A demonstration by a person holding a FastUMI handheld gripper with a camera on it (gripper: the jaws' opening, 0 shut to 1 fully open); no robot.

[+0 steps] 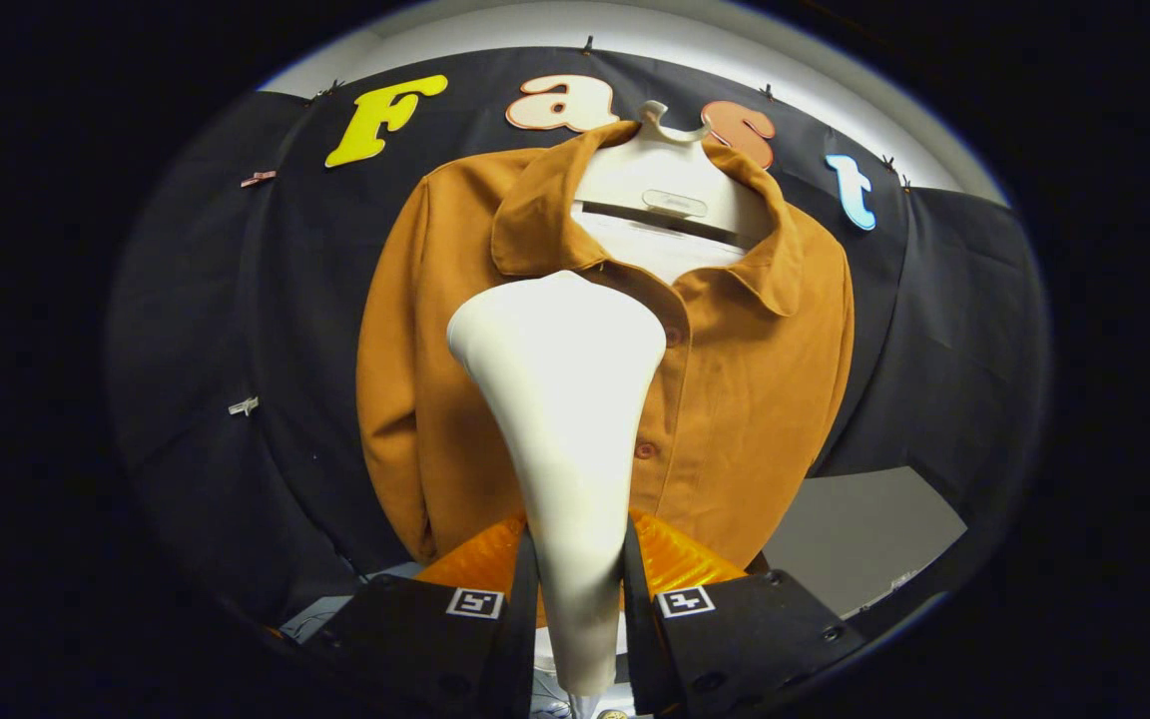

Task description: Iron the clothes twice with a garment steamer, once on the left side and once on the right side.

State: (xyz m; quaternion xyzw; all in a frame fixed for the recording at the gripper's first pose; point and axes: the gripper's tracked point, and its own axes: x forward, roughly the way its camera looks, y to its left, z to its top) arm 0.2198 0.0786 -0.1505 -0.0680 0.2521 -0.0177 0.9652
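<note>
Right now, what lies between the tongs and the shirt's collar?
In the gripper view, the steamer, clamped in the tongs; its wide head rises against the orange shirt, just below the collar.

Fisheye on the gripper looks forward past its fingers (525, 599), close to the hung shirt (735, 399).

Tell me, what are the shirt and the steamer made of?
The shirt looks like soft matte cloth, maybe brushed cotton or suede-like: no shine, gentle folds. The steamer, gripped between the fingers of the hand-held gripper, looks like smooth cream plastic with a faint sheen.
</note>
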